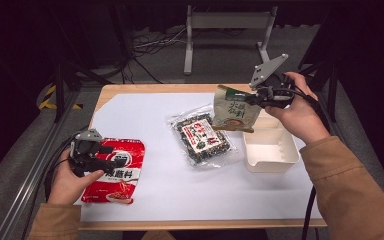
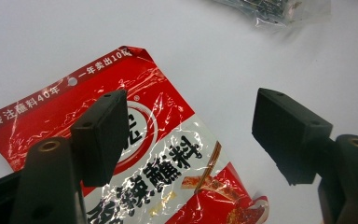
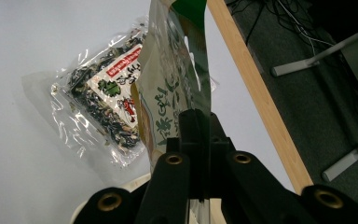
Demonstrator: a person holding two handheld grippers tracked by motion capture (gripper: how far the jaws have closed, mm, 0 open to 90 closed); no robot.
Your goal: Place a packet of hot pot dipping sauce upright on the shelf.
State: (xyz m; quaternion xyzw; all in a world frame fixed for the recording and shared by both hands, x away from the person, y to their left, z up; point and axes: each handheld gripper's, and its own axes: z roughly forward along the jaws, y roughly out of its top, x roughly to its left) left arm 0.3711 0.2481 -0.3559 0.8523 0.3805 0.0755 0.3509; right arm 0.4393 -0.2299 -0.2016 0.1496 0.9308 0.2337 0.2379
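Right gripper [image 1: 254,96] is hanging above the table's far right part, jaws clamped together on the upper edge of the green-and-beige sauce packet [image 1: 235,111], which is dangling in the air with its lower edge just over the far rim of the white plastic bin [image 1: 271,161]. In the right gripper view the packet [image 3: 175,79] is standing edge-on between the closed jaws of the gripper [image 3: 200,140], with the wooden table edge [image 3: 256,93] running close past on one side and floor beyond it. Bin is sitting at the right side of the white sheet [image 1: 180,190], near the table's right edge, its inside looking bare. Clear bag of dark dried bits [image 1: 201,136] is lying flat mid-table, just beside the bin's left wall, and is partly under the hanging packet as seen from above. Left gripper [image 1: 111,156] is hovering low at the near left, jaws standing wide apart, over the red-and-white seasoning packet [image 1: 116,172]; in the left gripper view one jaw is sitting over the packet [image 2: 168,163] and the other over bare sheet, gripper [image 2: 186,135] not gripping it. Red packet is lying flat near the sheet's left edge, well apart from the clear bag. Wide open sheet is stretching between the red packet and the bin, along the near side.
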